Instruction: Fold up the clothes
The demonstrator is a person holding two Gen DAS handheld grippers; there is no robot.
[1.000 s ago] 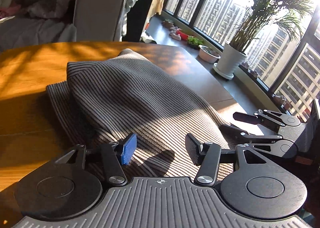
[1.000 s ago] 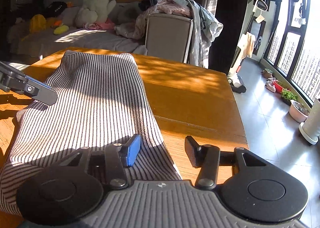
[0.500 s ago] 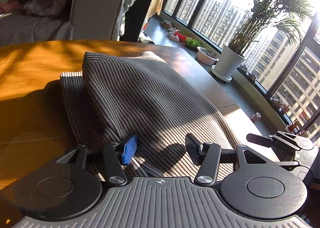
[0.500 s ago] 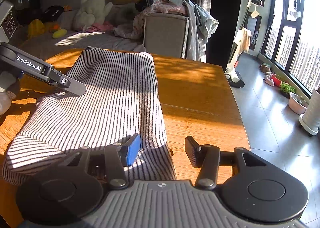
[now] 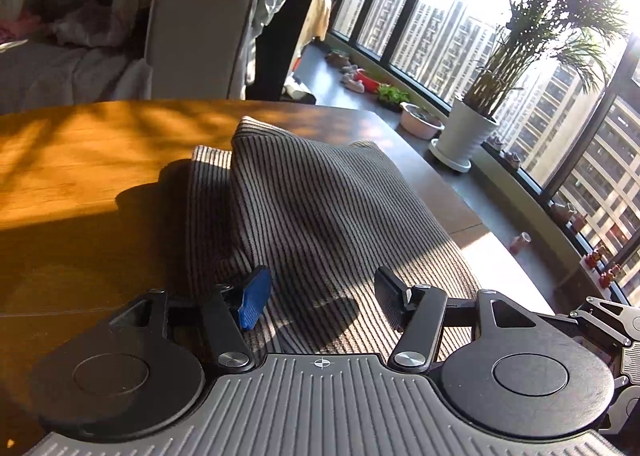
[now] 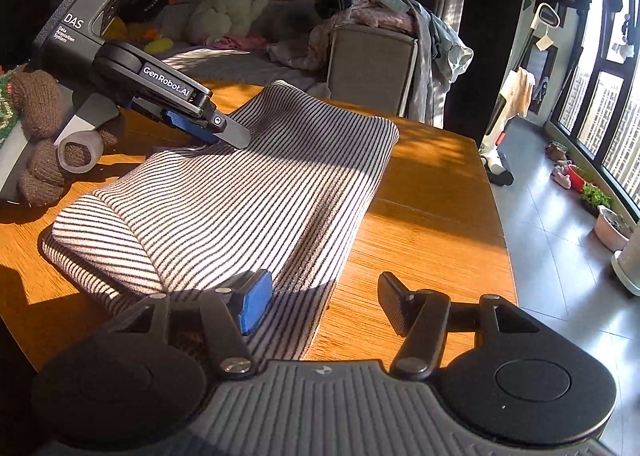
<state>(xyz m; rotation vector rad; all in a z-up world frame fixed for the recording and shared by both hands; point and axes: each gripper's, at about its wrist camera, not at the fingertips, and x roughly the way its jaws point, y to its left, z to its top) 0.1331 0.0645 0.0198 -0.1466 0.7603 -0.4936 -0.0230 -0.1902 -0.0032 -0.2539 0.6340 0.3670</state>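
Striped cloth (image 6: 240, 200) folded on table (image 6: 432, 192), near edge hidden under both grippers. Left gripper (image 5: 320, 298) wide, over cloth, nothing held. Right gripper (image 6: 322, 302) wide at cloth's corner, empty; only partly seen at left view's edge.

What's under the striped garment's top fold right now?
Under the top fold of the striped garment another striped layer sticks out along its left edge, lying on the wooden table. Anything between the layers is covered. Both grippers, left and right, are open.
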